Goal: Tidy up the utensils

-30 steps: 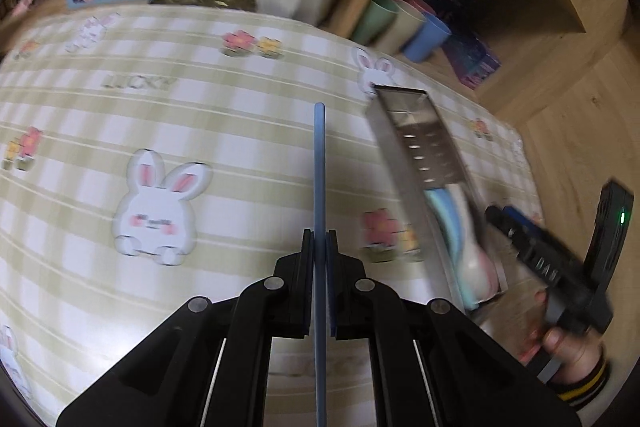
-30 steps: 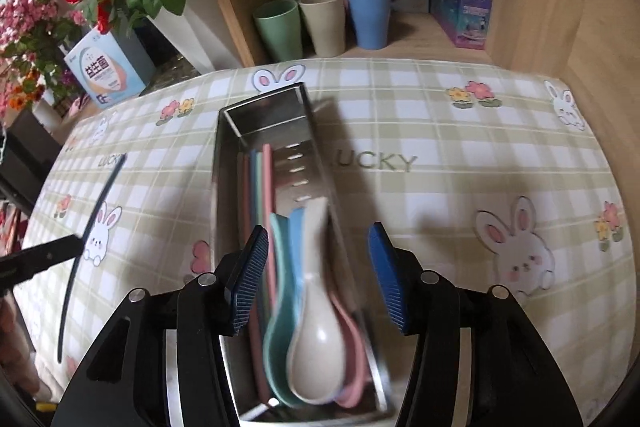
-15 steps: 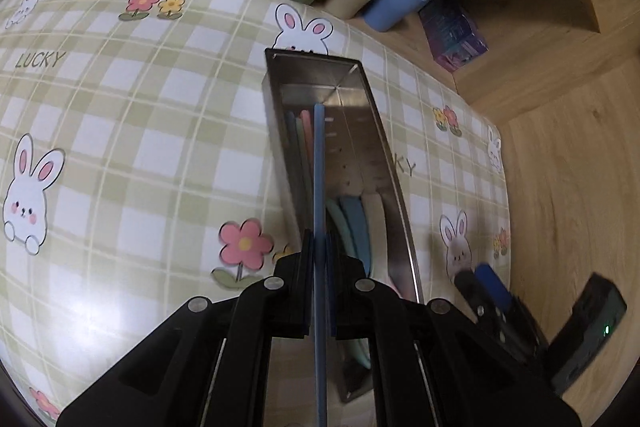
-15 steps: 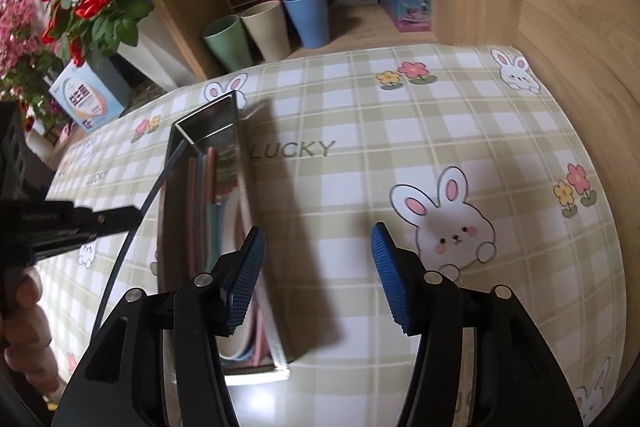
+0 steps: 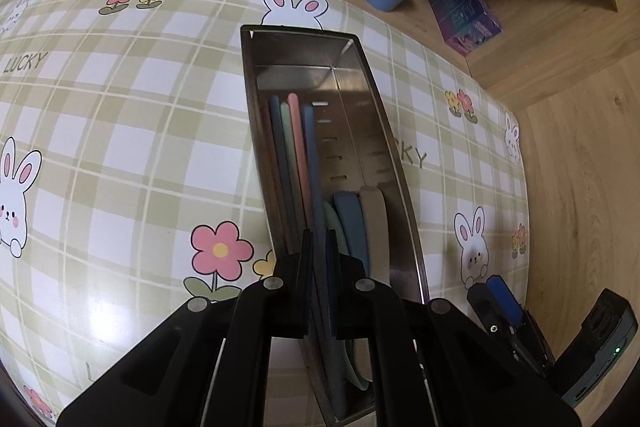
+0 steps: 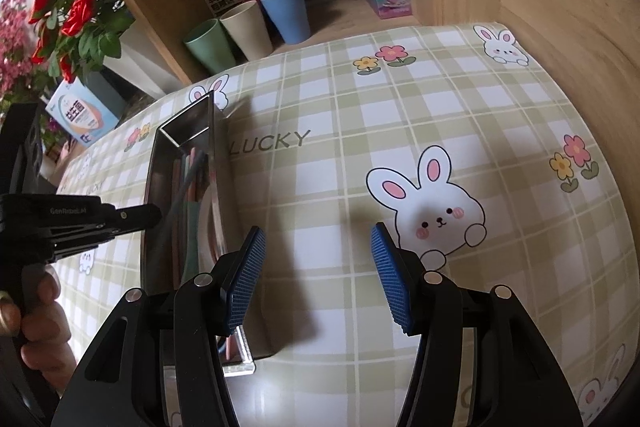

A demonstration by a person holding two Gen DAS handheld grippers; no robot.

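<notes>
Clamped in the left gripper (image 5: 318,247) is a blue chopstick (image 5: 310,163), held over the steel tray (image 5: 400,211) among other chopsticks and spoons. Beside the tray, the right gripper (image 6: 318,281) is held agape and empty above the tablecloth (image 6: 400,131).

The left wrist camera looks steeply down its fingers, close above the metal tray (image 5: 372,75) on the checked tablecloth (image 5: 120,147). The right wrist camera views the same tray (image 6: 188,125) from its right side, facing the cups (image 6: 248,31).
</notes>
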